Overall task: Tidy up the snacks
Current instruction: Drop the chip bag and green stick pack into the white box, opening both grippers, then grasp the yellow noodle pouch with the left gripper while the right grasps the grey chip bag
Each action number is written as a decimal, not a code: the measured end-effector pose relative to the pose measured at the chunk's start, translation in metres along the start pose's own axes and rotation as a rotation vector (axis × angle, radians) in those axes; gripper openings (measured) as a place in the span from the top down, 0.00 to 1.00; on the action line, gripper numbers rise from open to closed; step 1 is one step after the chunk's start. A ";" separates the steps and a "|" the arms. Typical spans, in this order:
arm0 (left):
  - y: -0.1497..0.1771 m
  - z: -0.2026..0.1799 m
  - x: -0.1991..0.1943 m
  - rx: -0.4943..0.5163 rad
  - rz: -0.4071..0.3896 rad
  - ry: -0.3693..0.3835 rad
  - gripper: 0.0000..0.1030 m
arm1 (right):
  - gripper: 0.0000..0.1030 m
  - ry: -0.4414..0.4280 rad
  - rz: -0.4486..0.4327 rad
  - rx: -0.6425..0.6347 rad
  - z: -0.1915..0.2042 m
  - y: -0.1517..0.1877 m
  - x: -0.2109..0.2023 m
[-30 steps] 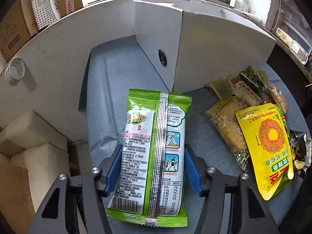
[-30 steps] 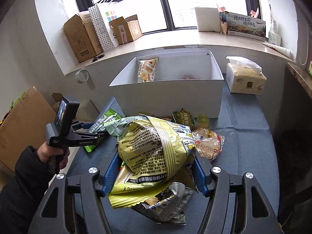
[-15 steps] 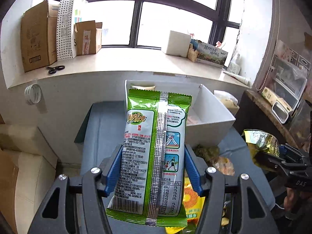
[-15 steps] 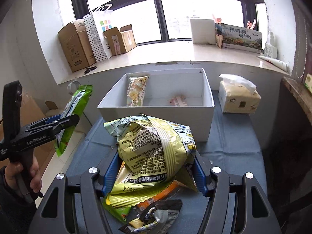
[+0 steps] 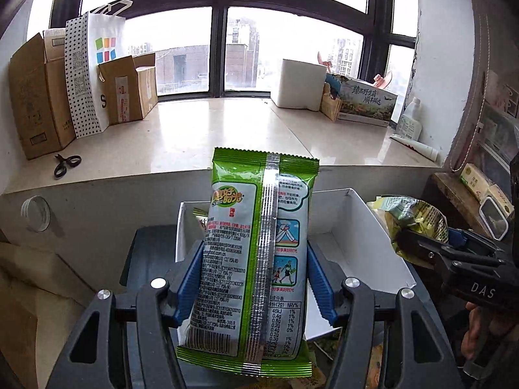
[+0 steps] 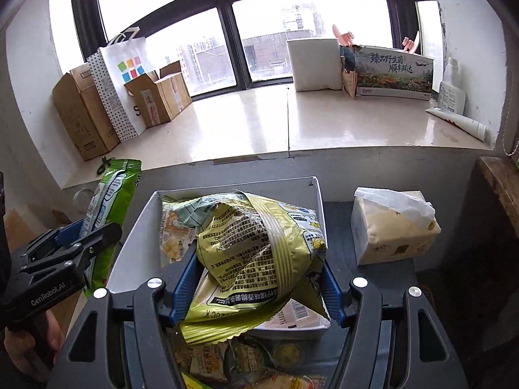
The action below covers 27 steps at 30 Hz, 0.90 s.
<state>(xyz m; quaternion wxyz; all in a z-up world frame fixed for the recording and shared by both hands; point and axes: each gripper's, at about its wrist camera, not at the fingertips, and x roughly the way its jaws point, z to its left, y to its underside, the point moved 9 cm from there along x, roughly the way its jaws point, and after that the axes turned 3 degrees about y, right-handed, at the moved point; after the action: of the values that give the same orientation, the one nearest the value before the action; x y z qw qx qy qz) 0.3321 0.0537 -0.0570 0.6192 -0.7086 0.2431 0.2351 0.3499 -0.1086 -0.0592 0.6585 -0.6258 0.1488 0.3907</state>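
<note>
Two handheld tools are carrying snack packets toward a white bin [image 6: 316, 194] on a blue-covered counter [image 6: 340, 223] beneath a wide window. The left tool [image 5: 254, 287] is pinching a green packet [image 5: 259, 243] between its blue pads, the packet standing upright with its long axis running straight ahead along the fingers, its silver back seam facing the camera. The right tool [image 6: 256, 290] is pressing its pads against a crumpled yellow-green bag [image 6: 256, 246], holding it over the bin's near wall and interior.

The bin is lying straight ahead of and below both tools. From the right wrist view, the right tool's bag is already hanging above the opening, while the left tool [image 6: 69, 246] is waiting just outside the bin's left wall with its packet raised; the right hand therefore appears nearer to a drop. At least one packet [image 6: 172, 243] is already resting inside the bin against its left side. More loose snacks [image 6: 246, 363] are lying on the counter below the right tool, apparently awaiting sorting. A tissue pack [image 6: 392, 227] is sitting to the bin's right.
</note>
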 end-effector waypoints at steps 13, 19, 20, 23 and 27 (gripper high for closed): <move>0.030 0.025 0.039 -0.022 0.078 -0.018 0.00 | 0.00 -0.011 -0.033 -0.019 -0.010 -0.009 0.025; 0.039 0.016 0.014 0.001 0.053 -0.008 0.00 | 0.00 -0.063 -0.069 -0.036 0.003 -0.005 0.000; 0.041 0.014 0.007 0.008 0.048 -0.010 0.00 | 0.00 -0.076 -0.067 -0.035 0.004 -0.001 -0.006; 0.052 0.010 -0.017 0.025 0.040 -0.018 0.00 | 0.00 -0.125 -0.091 -0.033 0.009 0.014 -0.031; 0.080 0.004 -0.052 0.030 0.035 0.004 0.00 | 0.00 -0.191 -0.111 -0.016 0.012 0.045 -0.067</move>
<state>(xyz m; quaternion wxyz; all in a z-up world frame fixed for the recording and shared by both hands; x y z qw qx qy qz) 0.2408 0.0514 -0.0851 0.6252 -0.6953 0.2602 0.2408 0.2712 -0.1237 -0.0434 0.6852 -0.5982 0.0472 0.4128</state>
